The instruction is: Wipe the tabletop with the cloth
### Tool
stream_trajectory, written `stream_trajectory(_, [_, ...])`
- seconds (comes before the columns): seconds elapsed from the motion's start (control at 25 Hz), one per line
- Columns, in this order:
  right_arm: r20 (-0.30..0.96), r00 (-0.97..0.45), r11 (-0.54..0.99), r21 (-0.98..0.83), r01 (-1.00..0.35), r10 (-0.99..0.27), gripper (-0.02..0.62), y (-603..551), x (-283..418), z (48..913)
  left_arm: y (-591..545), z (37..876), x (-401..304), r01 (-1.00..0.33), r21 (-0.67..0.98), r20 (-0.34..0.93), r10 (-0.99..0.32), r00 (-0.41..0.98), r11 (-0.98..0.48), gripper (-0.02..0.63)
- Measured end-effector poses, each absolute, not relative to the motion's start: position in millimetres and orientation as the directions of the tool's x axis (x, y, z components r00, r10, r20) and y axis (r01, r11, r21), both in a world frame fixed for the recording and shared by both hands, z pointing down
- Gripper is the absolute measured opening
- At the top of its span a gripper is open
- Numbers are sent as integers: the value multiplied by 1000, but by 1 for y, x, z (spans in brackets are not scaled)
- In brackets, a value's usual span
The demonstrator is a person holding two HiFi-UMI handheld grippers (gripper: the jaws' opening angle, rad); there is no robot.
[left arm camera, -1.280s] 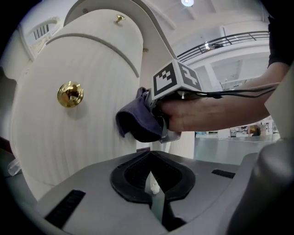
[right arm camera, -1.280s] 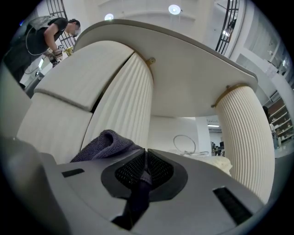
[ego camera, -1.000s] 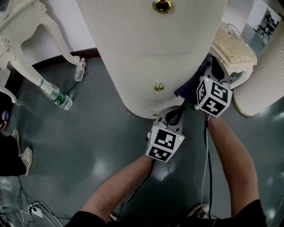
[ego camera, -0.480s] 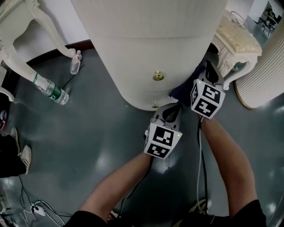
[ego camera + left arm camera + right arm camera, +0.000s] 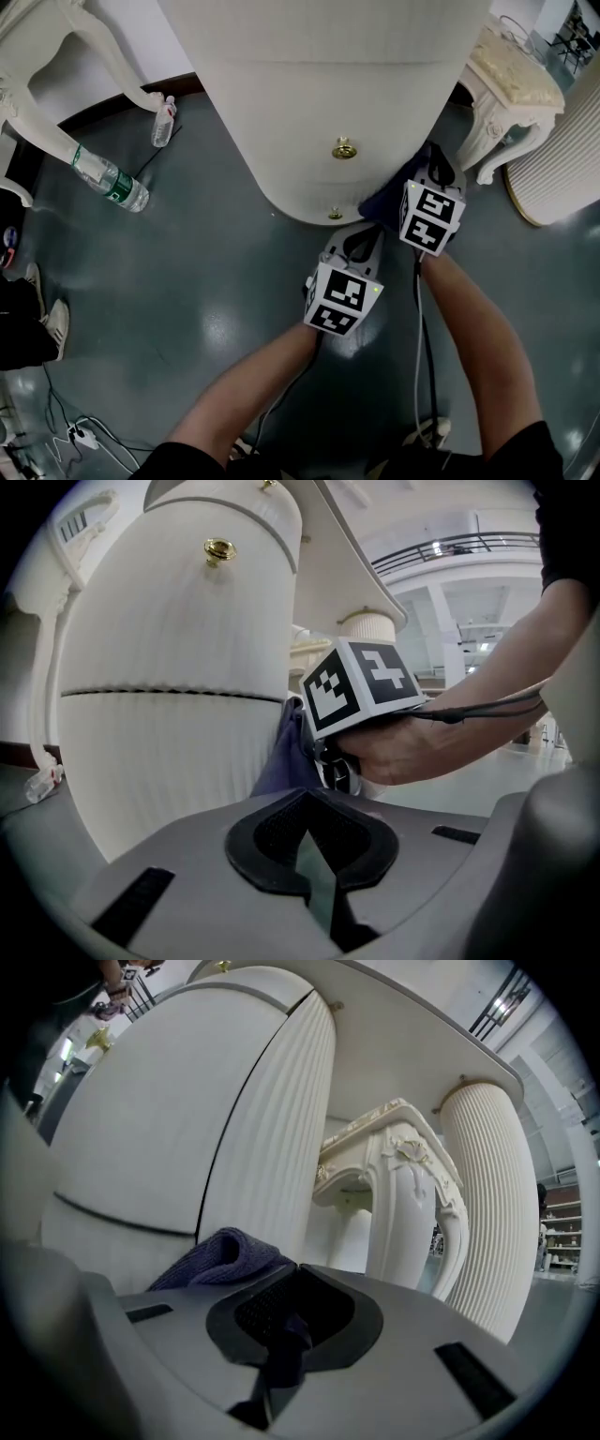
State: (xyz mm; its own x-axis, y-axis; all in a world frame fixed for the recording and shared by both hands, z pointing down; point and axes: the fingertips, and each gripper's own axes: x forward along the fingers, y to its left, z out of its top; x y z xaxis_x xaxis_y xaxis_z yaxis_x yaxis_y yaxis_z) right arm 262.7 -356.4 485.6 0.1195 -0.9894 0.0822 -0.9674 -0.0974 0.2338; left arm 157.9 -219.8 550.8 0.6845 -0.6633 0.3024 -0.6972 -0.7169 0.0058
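A dark blue cloth (image 5: 382,201) hangs against the lower front of a white ribbed cabinet (image 5: 319,84), low above the floor. My right gripper (image 5: 433,169) is shut on the cloth; in the right gripper view a fold of cloth (image 5: 223,1255) bulges left of the jaws and a strand runs between the pads of the right gripper (image 5: 289,1324). My left gripper (image 5: 362,242) sits just left of it, below the cabinet's bottom edge. Its pads meet with nothing between them in the left gripper view, where the left gripper (image 5: 311,844) faces the cloth (image 5: 284,758). The tabletop itself is out of view.
Brass knobs (image 5: 344,148) stud the cabinet front. Two plastic bottles (image 5: 109,179) lie on the grey floor at left, near a carved white table leg (image 5: 42,122). An ornate stool (image 5: 511,89) and a ribbed column (image 5: 562,159) stand right. Cables (image 5: 66,436) trail at bottom left.
My right gripper with the cloth has drifted slightly left and nearer to me, closing on the left gripper. The left gripper has barely moved.
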Motion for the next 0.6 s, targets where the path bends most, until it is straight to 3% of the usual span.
stream_trajectory(0.6, [343,38,63,279,-958,-938,17,-355,255,583,-202,594,141,-693,37,394,-626,673,-720,8])
